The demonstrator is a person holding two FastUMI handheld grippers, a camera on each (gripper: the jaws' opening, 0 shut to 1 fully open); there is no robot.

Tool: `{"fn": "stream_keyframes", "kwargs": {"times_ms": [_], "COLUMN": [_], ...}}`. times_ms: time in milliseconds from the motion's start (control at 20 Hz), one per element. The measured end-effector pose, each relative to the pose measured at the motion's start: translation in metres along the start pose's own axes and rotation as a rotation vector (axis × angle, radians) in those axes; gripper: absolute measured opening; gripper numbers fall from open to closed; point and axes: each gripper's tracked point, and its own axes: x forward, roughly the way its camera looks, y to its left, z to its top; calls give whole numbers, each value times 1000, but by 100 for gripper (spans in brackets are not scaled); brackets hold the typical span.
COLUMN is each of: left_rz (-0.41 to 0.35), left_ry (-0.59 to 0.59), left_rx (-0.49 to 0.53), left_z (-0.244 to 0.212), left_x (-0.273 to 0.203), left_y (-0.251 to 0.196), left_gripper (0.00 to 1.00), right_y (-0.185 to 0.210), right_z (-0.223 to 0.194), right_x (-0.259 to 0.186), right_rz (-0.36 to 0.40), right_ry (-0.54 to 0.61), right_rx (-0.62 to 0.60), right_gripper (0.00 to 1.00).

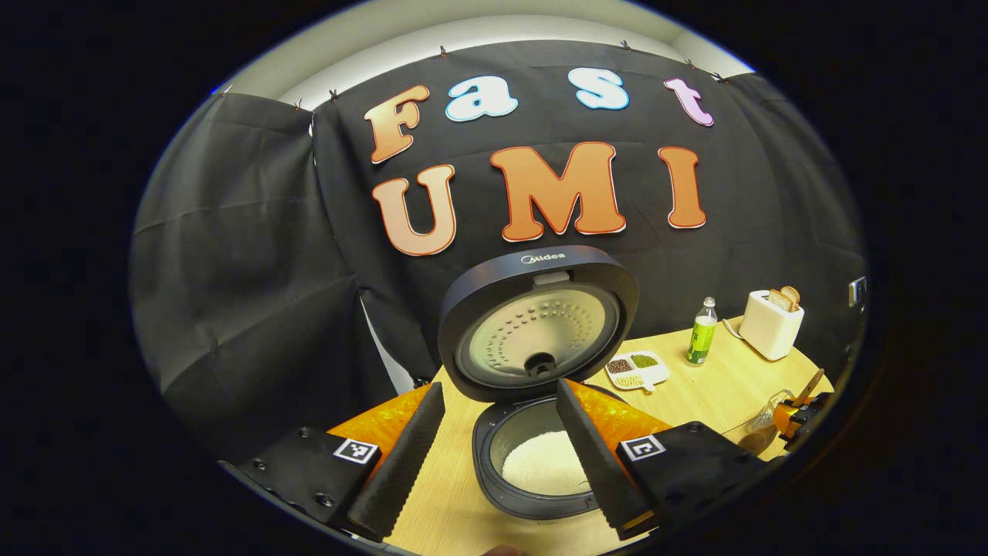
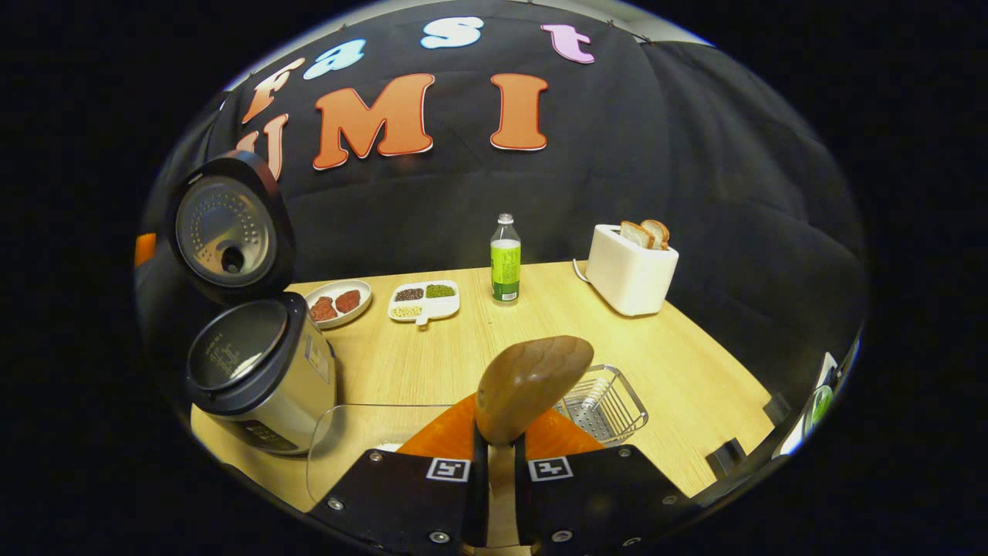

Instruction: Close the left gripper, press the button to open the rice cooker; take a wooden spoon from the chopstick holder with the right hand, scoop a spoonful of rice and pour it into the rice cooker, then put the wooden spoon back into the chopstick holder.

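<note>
A: Where does the rice cooker (image 1: 540,432) sit?
B: On the wooden counter (image 2: 432,363), lid (image 1: 539,324) swung up and upright behind the pot. In the left gripper view, white rice lies in the inner pot, seen between the fingers.

A: And the left hand-held gripper (image 1: 500,455)?
B: Its fingers stand well apart with nothing between them, poised above the cooker's front rim.

A: The right hand-held gripper (image 2: 500,463)?
B: Clamped on the wooden spoon (image 2: 531,386). Both fingers press the handle, and the bowl of the spoon rises above them, tilted to the right.

A: What lies beneath it?
B: A clear container (image 2: 363,440) just right of the cooker in the right gripper view; I cannot tell its contents. A wire chopstick holder (image 2: 606,405) rests on the counter just behind the spoon.

A: Farther back?
B: A plate of reddish food (image 2: 337,303), a divided dish of beans (image 2: 423,301), a green-labelled bottle (image 2: 505,261) and a white toaster (image 2: 629,270) with two slices of bread, all spaced along the counter.
</note>
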Motion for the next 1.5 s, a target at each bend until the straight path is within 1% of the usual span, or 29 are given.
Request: {"fn": "stream_keyframes", "kwargs": {"times_ms": [50,100,200,350,550,600,700,800,900,1000,1150,1250,1400,1500], "left_rz": [-2,-2,-2,-1,-1,-1,-1,-1,3,11,14,14,8,5], "left_ry": [2,3,6,12,26,35,49,60,55,53,49,43,38,36], "left_rx": [-2,-3,1,9,19,18,17,21,27,36,35,38,39,38], "left_z": [-1,-2,-6,-9,-15,-18,-23,-25,-23,-23,-20,-20,-17,-16], "left_x": [0,1,1,3,4,6,5,6,6,5,5,5,4,5], "left_y": [2,4,9,14,19,19,21,23,27,32,35,34,33,31], "left_gripper": [94,94,94,94,94,94,94,94,94,94,94,94,94,94], "right_y": [-3,-3,-1,3,16,21,49,63,83,101,115,116,114,112], "right_z": [-4,-10,-30,-31,-41,-43,-54,-54,-54,-55,-57,-60,-66,-71], "right_x": [2,4,8,5,3,0,-3,-6,-11,-12,-9,-8,-5,-1], "right_rz": [-35,-51,-79,-95,-103,-88,-3,32,85,153,223,258,322,350], "right_ry": [-8,-19,6,-44,-28,-28,-4,-15,-4,37,111,169,268,325], "right_rx": [-35,-55,-76,-117,4,18,59,24,44,112,195,269,419,512], "right_gripper": [11,11,11,12,11,12,11,11,11,11,11,12,11,11]}}
